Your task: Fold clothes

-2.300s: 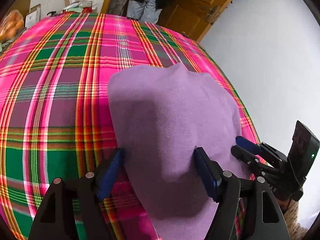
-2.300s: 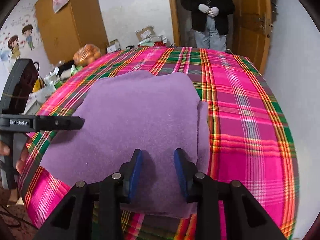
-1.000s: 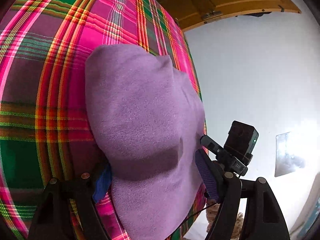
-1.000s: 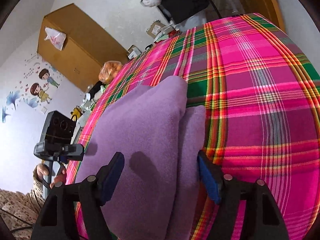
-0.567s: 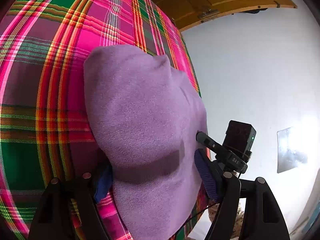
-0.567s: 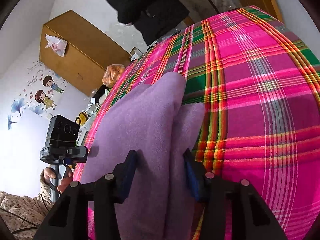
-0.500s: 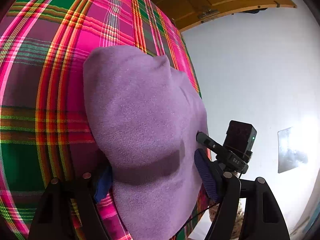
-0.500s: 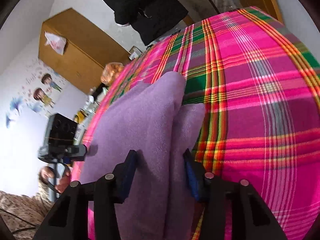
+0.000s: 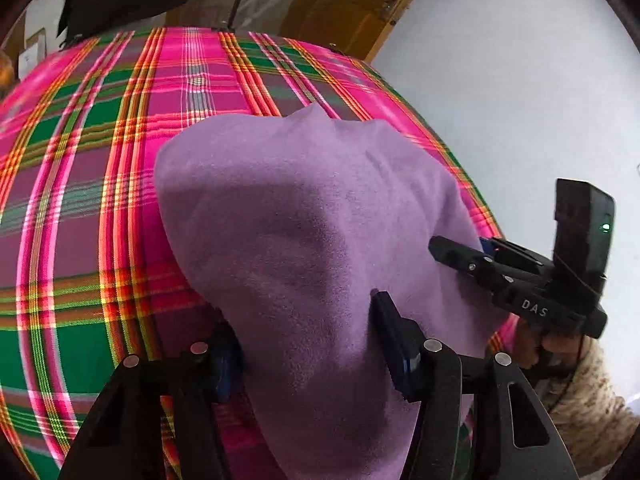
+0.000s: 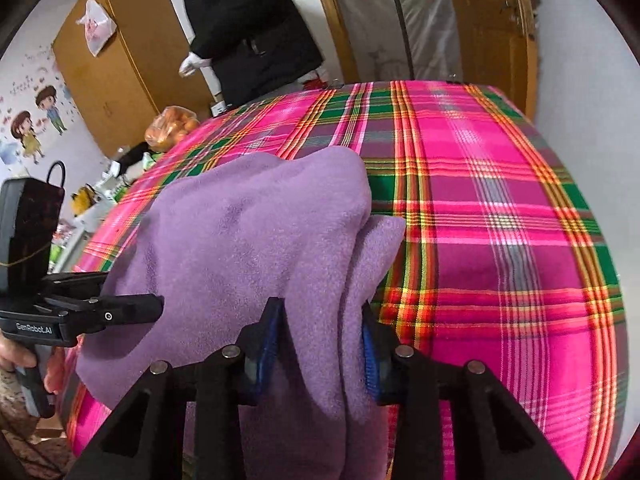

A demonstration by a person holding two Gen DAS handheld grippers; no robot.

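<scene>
Between both closing grippers' jaws bunches the purple cloth (image 9: 304,216).

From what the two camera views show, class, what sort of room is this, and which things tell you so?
Most likely a bedroom in a home. A wide plaid-covered bed fills both views, a wooden wardrobe stands by the wall, and cartoon children stickers decorate it. A purple garment lies on the bed.

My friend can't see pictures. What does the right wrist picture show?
A bunched purple garment sits between the closing right tongs, on a pink and green plaid cloth. The left tongs reach its left side, and a person in a dark coat stands behind.
</scene>
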